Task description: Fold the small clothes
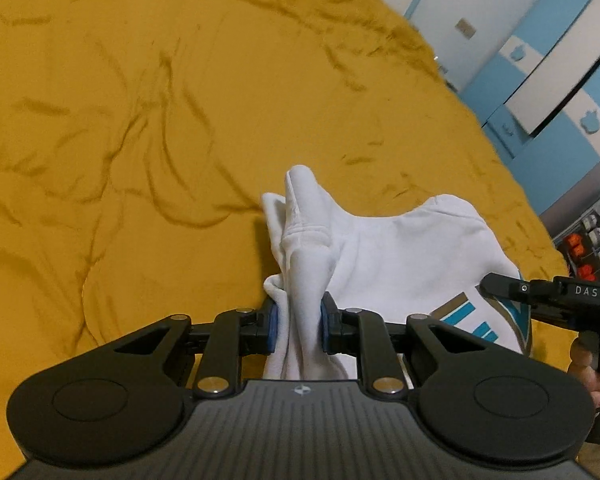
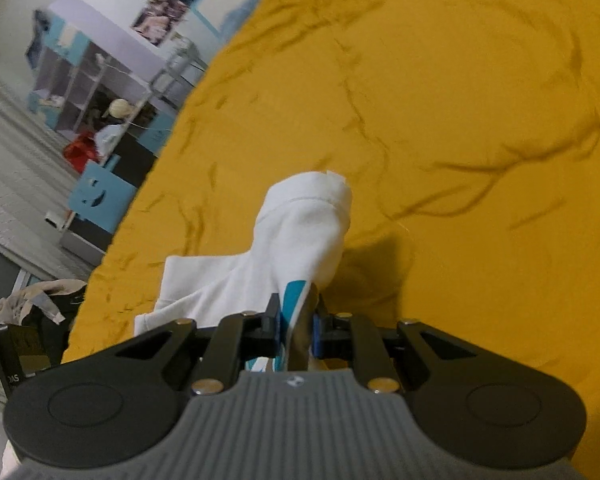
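A small white garment (image 1: 400, 256) with a teal and tan print hangs between both grippers above a mustard-yellow bedspread (image 1: 160, 120). My left gripper (image 1: 298, 326) is shut on a bunched white fold of it, which sticks up past the blue pads. My right gripper (image 2: 298, 328) is shut on another part of the garment (image 2: 300, 236), with the teal print between its pads. The right gripper also shows in the left wrist view (image 1: 540, 292) at the right edge, held by a hand.
The wrinkled bedspread (image 2: 460, 120) fills most of both views. Blue and white cabinets (image 1: 548, 80) stand beyond the bed's right edge. Shelves (image 2: 100, 92), a blue chair (image 2: 100, 196) and a pile of clothes (image 2: 40, 300) lie on the floor side past the bed's left edge.
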The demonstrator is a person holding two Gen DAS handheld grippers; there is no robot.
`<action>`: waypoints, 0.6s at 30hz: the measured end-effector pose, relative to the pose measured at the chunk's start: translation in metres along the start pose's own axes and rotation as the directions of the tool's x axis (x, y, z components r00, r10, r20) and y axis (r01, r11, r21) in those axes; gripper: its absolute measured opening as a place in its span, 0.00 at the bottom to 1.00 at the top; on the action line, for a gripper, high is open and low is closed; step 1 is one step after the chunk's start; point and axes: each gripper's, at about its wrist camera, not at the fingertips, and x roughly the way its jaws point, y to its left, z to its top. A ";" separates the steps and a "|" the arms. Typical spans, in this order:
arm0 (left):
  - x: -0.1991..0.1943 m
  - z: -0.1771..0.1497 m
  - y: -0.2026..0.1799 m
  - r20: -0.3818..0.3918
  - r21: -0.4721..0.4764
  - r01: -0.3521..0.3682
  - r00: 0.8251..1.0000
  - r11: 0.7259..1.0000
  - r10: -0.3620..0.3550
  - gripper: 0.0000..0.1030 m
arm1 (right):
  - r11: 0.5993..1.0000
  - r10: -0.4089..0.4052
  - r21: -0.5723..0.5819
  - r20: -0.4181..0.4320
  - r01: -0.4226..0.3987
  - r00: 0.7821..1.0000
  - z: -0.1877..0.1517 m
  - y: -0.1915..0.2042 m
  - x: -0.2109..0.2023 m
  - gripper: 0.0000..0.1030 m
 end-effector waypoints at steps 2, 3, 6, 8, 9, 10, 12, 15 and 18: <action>0.004 -0.001 0.010 -0.016 -0.034 0.021 1.000 0.999 -0.021 0.26 | 1.000 -0.020 0.016 -0.013 0.020 1.000 0.000 -0.010 0.008 0.09; 0.004 -0.001 0.014 -0.017 -0.046 0.031 0.999 0.998 -0.032 0.30 | 0.999 -0.024 0.028 -0.018 0.024 1.000 0.000 -0.015 0.011 0.09; -0.002 0.002 0.021 -0.009 -0.045 0.023 1.000 0.999 -0.023 0.42 | 0.998 -0.032 0.049 -0.023 0.033 0.999 -0.001 -0.026 0.014 0.11; -0.008 0.003 0.023 0.004 -0.034 -0.001 1.000 0.999 0.001 0.47 | 0.997 -0.067 0.044 -0.005 0.067 0.998 0.004 -0.025 0.010 0.11; -0.010 0.003 0.023 0.006 -0.031 -0.008 1.000 1.000 0.008 0.48 | 0.996 -0.082 0.037 0.010 0.081 0.997 0.006 -0.025 0.007 0.11; -0.010 0.006 0.022 0.009 -0.025 -0.014 1.000 1.000 0.014 0.48 | 0.995 -0.097 0.032 0.025 0.096 0.995 0.008 -0.025 0.004 0.11; -0.013 0.008 0.017 0.029 0.001 -0.046 0.999 0.999 0.046 0.49 | 0.990 -0.142 0.017 0.056 0.141 0.988 0.013 -0.023 -0.003 0.10; -0.020 0.015 0.004 0.110 0.030 -0.105 0.989 0.994 0.101 0.48 | 0.986 -0.162 -0.029 0.108 0.166 0.981 0.023 -0.011 -0.012 0.10; -0.022 0.023 -0.001 0.152 0.016 -0.078 0.986 0.997 0.075 0.48 | 0.990 -0.101 -0.089 0.115 0.111 0.988 0.030 0.004 -0.010 0.10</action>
